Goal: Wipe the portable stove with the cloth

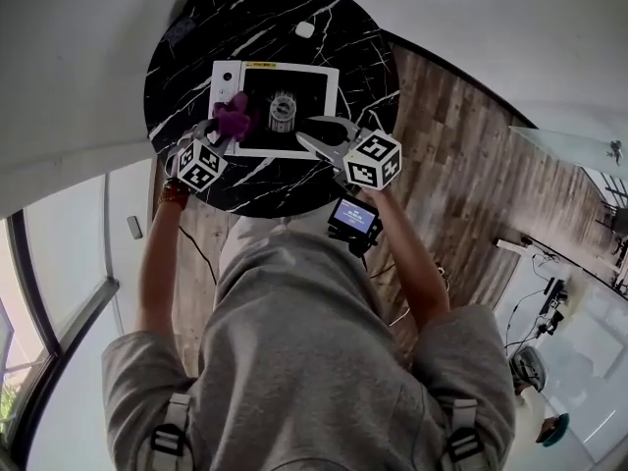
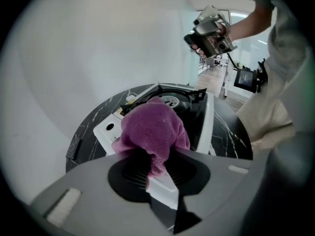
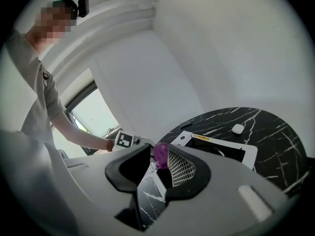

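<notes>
A white portable stove with a black top and a round burner sits on a round black marble table. My left gripper is shut on a bunched purple cloth at the stove's left side. In the left gripper view the cloth bulges out of the jaws over the stove's white rim. My right gripper hovers at the stove's front right corner. Its jaws stand apart with nothing between them, and the right gripper view shows only table and the stove's edge through the gap.
A small white object lies on the far side of the table, and it also shows in the right gripper view. A small screen device hangs at the person's waist. Wood floor lies to the right, white walls behind, and a window to the left.
</notes>
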The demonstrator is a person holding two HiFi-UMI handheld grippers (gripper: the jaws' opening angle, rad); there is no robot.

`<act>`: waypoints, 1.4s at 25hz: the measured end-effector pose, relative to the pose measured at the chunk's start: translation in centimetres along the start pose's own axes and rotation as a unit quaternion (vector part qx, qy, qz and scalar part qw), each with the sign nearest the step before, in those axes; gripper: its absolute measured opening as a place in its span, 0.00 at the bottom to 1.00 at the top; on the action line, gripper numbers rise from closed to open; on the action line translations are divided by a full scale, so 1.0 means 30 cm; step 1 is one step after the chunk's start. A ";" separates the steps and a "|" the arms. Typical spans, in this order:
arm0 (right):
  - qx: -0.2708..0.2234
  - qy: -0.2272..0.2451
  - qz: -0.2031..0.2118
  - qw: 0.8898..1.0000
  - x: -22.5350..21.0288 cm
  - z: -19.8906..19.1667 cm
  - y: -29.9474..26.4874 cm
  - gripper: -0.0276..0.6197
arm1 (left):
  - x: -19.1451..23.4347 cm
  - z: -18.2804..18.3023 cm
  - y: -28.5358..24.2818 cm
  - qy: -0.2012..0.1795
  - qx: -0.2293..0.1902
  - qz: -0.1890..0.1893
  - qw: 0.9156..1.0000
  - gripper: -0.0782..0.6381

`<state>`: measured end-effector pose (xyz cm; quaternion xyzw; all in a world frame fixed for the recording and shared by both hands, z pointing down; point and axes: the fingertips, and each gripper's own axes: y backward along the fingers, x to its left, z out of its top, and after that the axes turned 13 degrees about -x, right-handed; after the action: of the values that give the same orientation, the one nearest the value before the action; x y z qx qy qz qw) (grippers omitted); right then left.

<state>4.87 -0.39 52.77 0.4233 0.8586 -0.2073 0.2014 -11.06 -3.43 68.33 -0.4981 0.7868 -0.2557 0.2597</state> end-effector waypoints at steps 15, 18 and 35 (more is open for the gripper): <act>0.001 0.017 -0.009 1.000 -0.017 0.018 0.022 0.22 | 0.302 0.153 -0.117 0.006 -0.044 0.036 0.998 0.23; -0.001 0.019 -0.014 1.000 -0.015 0.022 0.040 0.22 | 0.314 0.155 -0.204 0.014 -0.012 0.025 1.000 0.23; -0.010 0.085 -0.017 0.996 -0.001 0.065 -0.004 0.11 | 0.024 0.085 0.049 0.049 -0.067 0.061 0.995 0.23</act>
<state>5.14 -1.51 51.18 0.4229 0.8818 -0.1649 0.1282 -10.57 -3.90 65.38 -0.4520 0.8430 -0.2103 0.2021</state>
